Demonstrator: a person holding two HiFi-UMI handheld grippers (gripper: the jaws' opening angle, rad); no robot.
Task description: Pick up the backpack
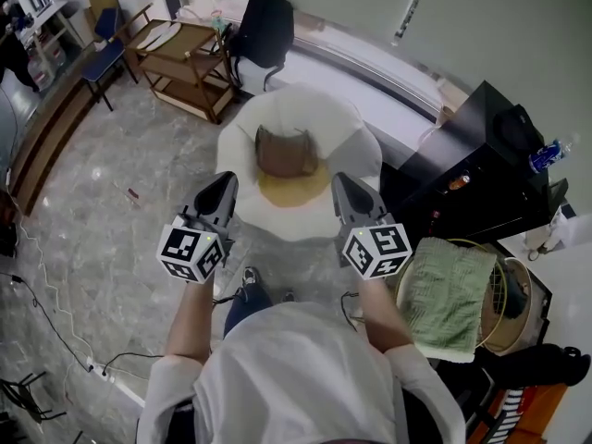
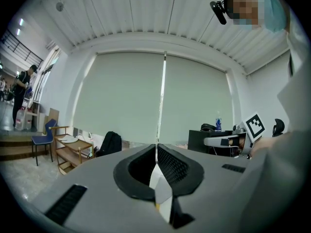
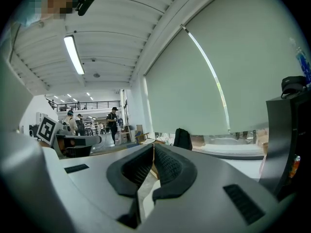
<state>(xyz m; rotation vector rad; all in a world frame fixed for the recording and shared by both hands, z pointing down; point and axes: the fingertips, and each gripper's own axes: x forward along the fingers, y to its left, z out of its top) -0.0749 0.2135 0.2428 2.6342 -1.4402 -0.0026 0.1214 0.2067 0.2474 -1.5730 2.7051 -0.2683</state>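
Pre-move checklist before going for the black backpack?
1. Black backpack in view: ok, upright beside the wooden cart.
2. Left gripper jaws open: not ok, shut and empty.
3. Right gripper jaws open: not ok, shut and empty.
4. Backpack near the jaws: not ok, it is well beyond both.
5. Straight path: not ok, the white chair stands in between.
6. Top handle located: cannot tell.
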